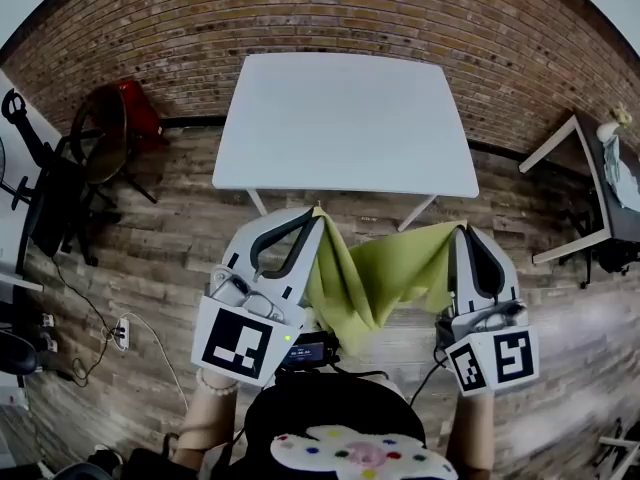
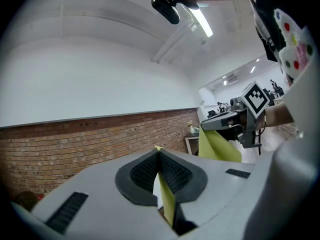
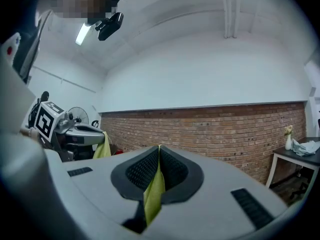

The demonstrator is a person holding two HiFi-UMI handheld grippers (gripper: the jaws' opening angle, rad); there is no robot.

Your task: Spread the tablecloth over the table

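Observation:
A yellow-green tablecloth (image 1: 378,273) hangs in a sagging fold between my two grippers, in front of the bare white table (image 1: 345,118). My left gripper (image 1: 317,213) is shut on one corner of the cloth; in the left gripper view the cloth (image 2: 166,198) is pinched between the black pads (image 2: 145,173). My right gripper (image 1: 462,230) is shut on the other corner, and the right gripper view shows the cloth (image 3: 154,194) squeezed between its pads (image 3: 176,170). Both grippers point level toward the table, short of its near edge.
A brick wall (image 1: 330,13) runs behind the table. A red chair (image 1: 135,113) and dark equipment (image 1: 45,188) stand at the left, a second white table (image 1: 585,183) at the right. A power strip and cables (image 1: 118,333) lie on the wooden floor at lower left.

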